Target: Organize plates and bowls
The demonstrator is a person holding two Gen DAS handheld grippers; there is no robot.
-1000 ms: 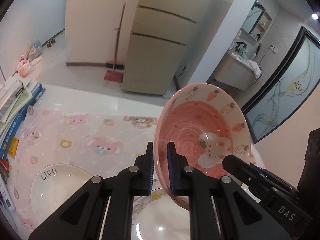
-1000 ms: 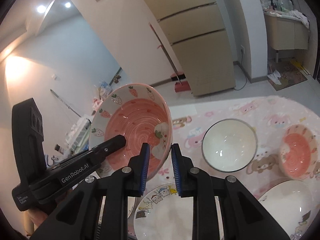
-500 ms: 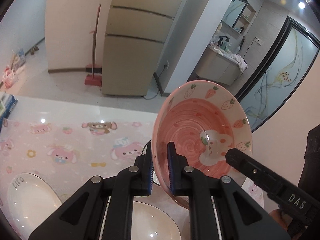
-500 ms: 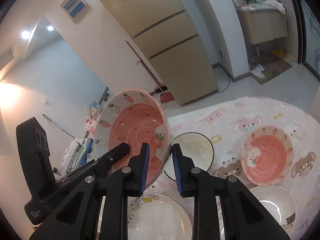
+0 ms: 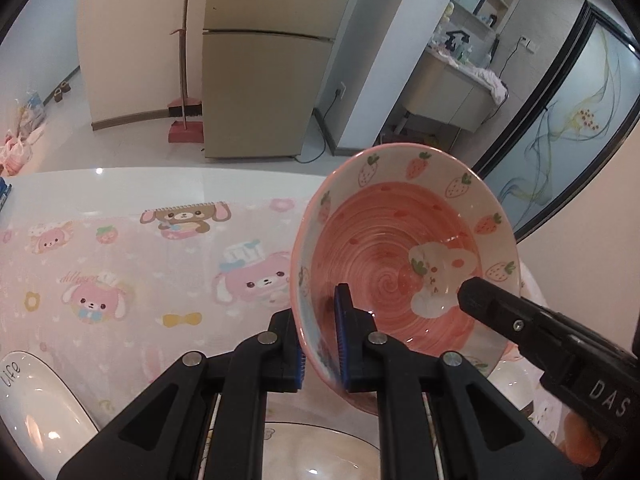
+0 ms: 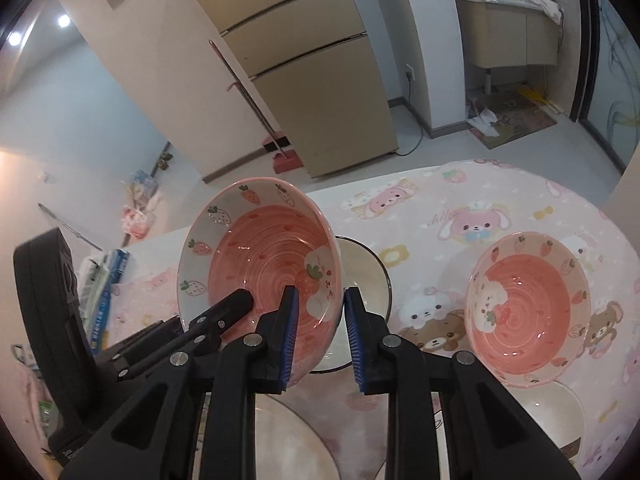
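Strawberry bowl aloft between both tools.
Over the pink cartoon-print tablecloth (image 6: 500, 196) I hold the pink glazed strawberry-and-rabbit bowl (image 5: 404, 256) tilted in air. Left gripper (image 5: 322, 344) pinches its rim closed; right gripper (image 6: 320, 334) straddles the opposite rim, jaws gapped, not clamping. Risk: the one-sided pinch pivots, dropping it onto the white plate (image 6: 280, 444) below.

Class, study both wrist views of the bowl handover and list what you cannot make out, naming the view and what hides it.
1. Left wrist: the plate below the left gripper is mostly covered by the gripper's arms.
2. Right wrist: the cream bowl sits behind the held strawberry bowl and the right gripper.
3. Right wrist: the dish under the second strawberry bowl is partly covered.
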